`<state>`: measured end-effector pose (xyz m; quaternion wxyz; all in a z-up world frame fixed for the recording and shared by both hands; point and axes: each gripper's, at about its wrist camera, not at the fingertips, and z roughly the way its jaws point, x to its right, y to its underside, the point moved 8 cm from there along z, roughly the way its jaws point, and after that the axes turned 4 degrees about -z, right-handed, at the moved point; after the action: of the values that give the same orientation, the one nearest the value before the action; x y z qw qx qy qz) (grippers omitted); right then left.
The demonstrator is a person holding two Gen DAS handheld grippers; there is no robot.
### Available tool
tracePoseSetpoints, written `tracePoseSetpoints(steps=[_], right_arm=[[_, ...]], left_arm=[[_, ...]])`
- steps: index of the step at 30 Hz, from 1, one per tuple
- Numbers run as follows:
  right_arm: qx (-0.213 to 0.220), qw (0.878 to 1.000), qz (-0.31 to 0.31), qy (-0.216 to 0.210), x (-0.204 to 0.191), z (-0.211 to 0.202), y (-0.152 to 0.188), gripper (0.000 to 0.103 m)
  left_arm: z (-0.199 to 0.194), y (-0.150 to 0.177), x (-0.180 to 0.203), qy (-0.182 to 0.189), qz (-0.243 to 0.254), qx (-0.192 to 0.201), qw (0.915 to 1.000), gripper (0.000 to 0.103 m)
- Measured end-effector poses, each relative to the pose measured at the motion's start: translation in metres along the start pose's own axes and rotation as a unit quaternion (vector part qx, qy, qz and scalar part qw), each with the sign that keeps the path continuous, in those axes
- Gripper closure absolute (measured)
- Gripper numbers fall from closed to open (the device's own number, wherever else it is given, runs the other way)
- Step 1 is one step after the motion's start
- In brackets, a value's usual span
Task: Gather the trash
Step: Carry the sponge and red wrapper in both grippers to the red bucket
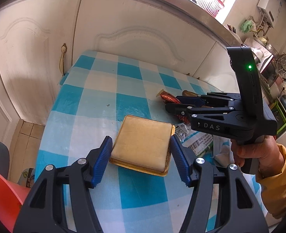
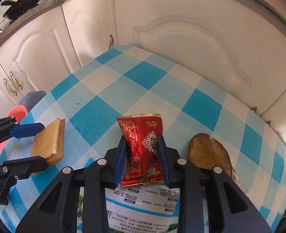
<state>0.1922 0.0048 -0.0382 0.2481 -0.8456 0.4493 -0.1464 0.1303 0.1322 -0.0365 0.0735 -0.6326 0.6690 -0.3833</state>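
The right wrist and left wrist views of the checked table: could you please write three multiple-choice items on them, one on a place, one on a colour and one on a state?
1. Where does the brown peel lie relative to the red wrapper in the right wrist view?
A. to its right
B. to its left
C. on top of it

2. What colours is the tablecloth?
A. red and yellow
B. blue and white checks
C. plain green

3. How does the right gripper stand?
A. wide open over bare cloth
B. shut on the red wrapper
C. shut on the tan square packet

Answers:
1 A, the peel sits on the cloth right of the wrapper.
2 B, the cloth shows blue and white squares.
3 B, the wrapper is creased between the blue pads, while the tan square packet lies between the open left gripper fingers.
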Motion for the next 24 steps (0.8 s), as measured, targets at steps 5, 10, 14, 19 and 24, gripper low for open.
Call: tracePoseSetpoints(steps=[5, 10, 14, 19, 24], right_arm=[[0.016, 1.000, 0.016, 0.000, -0.003, -0.015, 0.002, 0.074], [0.037, 0.999, 0.034, 0.000, -0.008, -0.036, 0.003, 0.076], [0.055, 0.998, 0.041, 0.004, -0.016, -0.054, 0.002, 0.076], [0.073, 0.996, 0.059, -0.007, -0.028, -0.076, 0.002, 0.076], [0.091, 0.992, 0.076, -0.034, -0.052, -0.102, 0.002, 0.076]], left_arm=[[-0.009, 0.007, 0.002, 0.004, -0.001, 0.001, 1.0000, 0.041], [-0.021, 0.014, 0.002, 0.009, -0.006, 0.007, 0.9999, 0.041], [-0.034, 0.020, 0.001, 0.009, -0.006, 0.014, 0.9998, 0.041], [-0.055, 0.022, -0.004, 0.008, -0.010, 0.029, 0.9995, 0.041], [-0.086, 0.026, -0.018, -0.003, -0.019, 0.050, 0.9986, 0.041]])
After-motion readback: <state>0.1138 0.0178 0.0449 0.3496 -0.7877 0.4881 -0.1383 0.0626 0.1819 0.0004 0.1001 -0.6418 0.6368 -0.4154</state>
